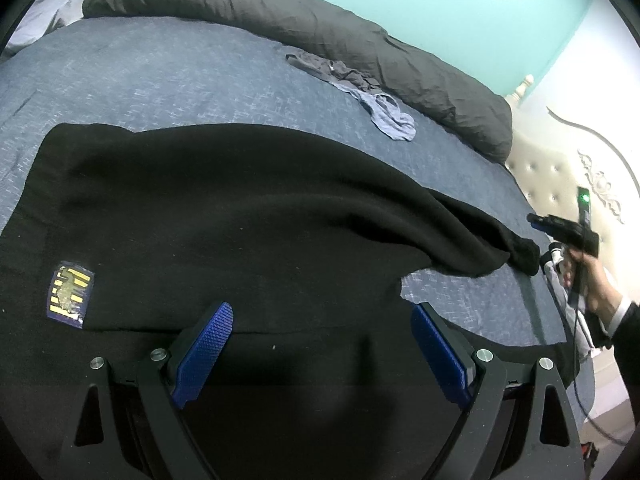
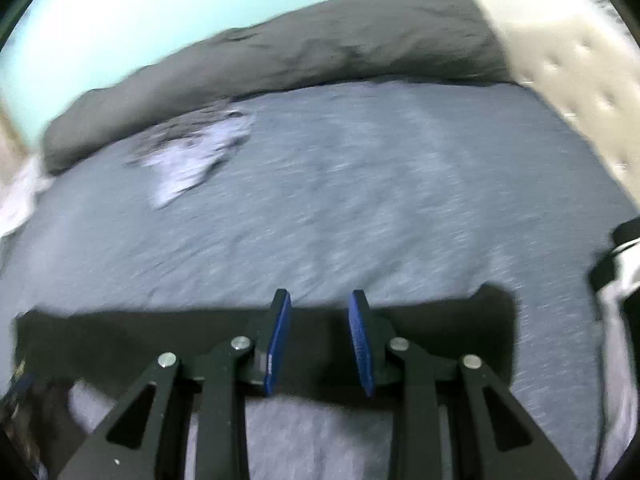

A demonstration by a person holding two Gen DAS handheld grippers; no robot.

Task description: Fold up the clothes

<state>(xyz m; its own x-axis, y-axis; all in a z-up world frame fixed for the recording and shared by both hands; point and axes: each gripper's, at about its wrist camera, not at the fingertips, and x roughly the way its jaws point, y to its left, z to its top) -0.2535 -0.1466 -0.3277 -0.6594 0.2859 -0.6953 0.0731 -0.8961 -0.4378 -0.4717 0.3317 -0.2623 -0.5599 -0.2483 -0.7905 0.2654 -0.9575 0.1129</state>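
the left gripper [image 1: 322, 354] hovers with jaws spread wide over a black garment [image 1: 224, 216] lying flat on the blue bed [image 1: 168, 76]. the right gripper [image 2: 319, 338], jaws parted and holding nothing, sits above the garment's edge. farther back lie grey-blue underwear [image 1: 362, 94] and a rumpled dark grey blanket [image 1: 320, 24].

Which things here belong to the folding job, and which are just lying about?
Belongs to the job:
black sweater, spread flat
left gripper, open above it
right gripper, open, empty

Just lying about:
grey duvet, bunched
small blue-grey garments
bed sheet
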